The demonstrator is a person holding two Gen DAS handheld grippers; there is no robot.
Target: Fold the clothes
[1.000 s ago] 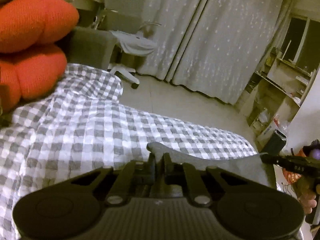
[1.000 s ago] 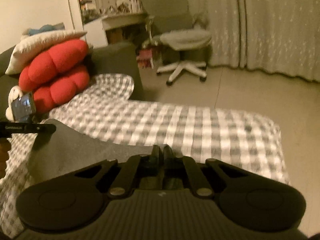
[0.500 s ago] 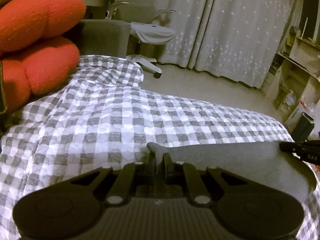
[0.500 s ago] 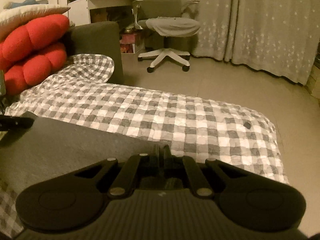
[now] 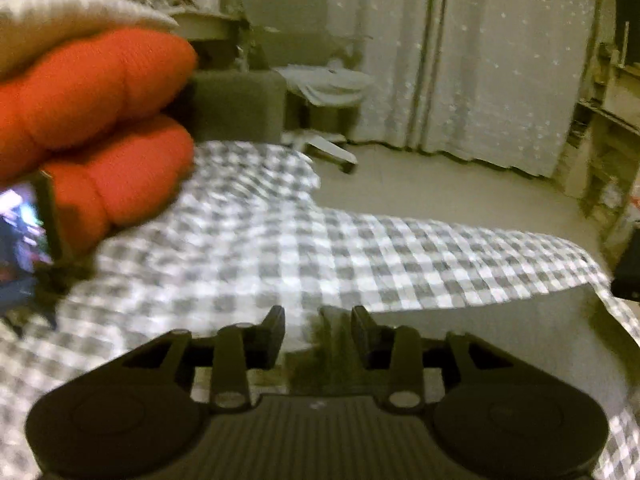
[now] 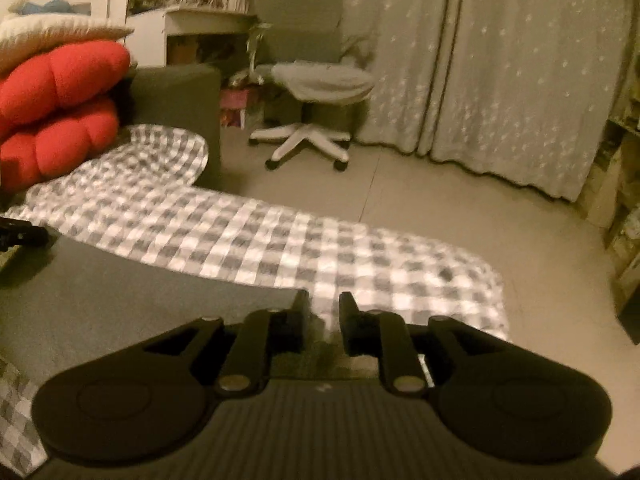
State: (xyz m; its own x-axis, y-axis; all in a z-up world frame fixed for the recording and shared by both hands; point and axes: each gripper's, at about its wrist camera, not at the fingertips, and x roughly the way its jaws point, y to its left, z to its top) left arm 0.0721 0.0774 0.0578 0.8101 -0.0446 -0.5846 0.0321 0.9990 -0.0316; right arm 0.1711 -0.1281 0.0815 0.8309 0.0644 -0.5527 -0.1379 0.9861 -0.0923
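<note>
- The left gripper (image 5: 318,316) is opening its jaws; a corner of the grey garment (image 5: 500,332) stands in the gap, and the pads seem not to press it
- The right gripper (image 6: 324,304) is opening too, with the garment's other corner (image 6: 120,300) just under its left finger, not pinched
- The garment lies flat on the checked bedsheet (image 6: 280,240); I judge that a corner could cling to a pad and be dragged as a hand pulls away, which would spoil the fold
- The edge may also spring back, as the cloth is soft
- Beside it on the left, red cushions (image 5: 92,120) leave little room
- Farther away are an office chair (image 6: 316,80) and curtains (image 6: 500,60); neither stands in the way
</note>
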